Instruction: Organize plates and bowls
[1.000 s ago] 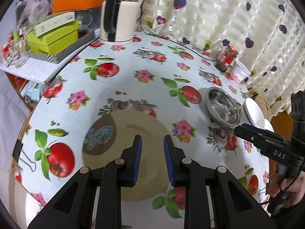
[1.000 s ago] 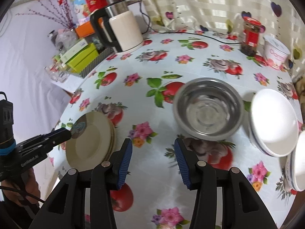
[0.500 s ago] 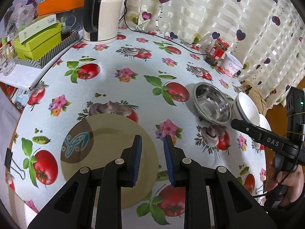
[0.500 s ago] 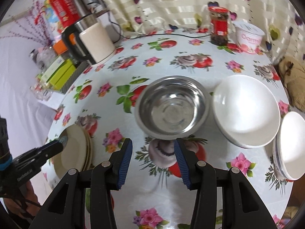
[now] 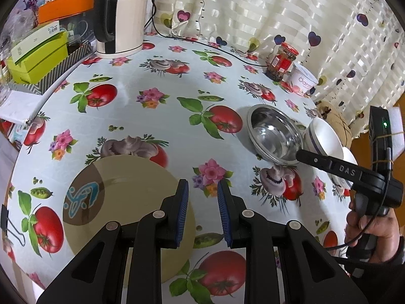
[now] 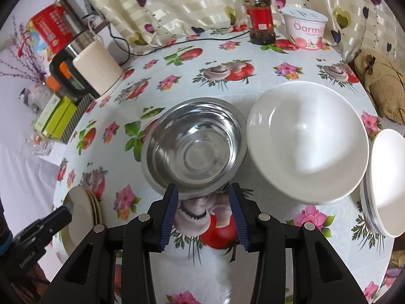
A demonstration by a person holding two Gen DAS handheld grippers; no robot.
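Note:
A steel bowl sits mid-table, also in the left wrist view. My right gripper is open and empty, its fingertips at the bowl's near rim, one each side. A white bowl stack stands right of the steel bowl, and another white stack sits at the far right. A stack of tan plates with a brown and blue mark lies at the near left, also in the right wrist view. My left gripper is open and empty over the plates' right edge.
A cream kettle with its cord, a green box and clutter stand at the back left. A red-lidded jar and a yogurt tub stand at the back. A brown sack lies right.
My right gripper has moved forward and right, up to the steel bowl's near rim. My left gripper has drifted right, off the plates' middle to their right edge.

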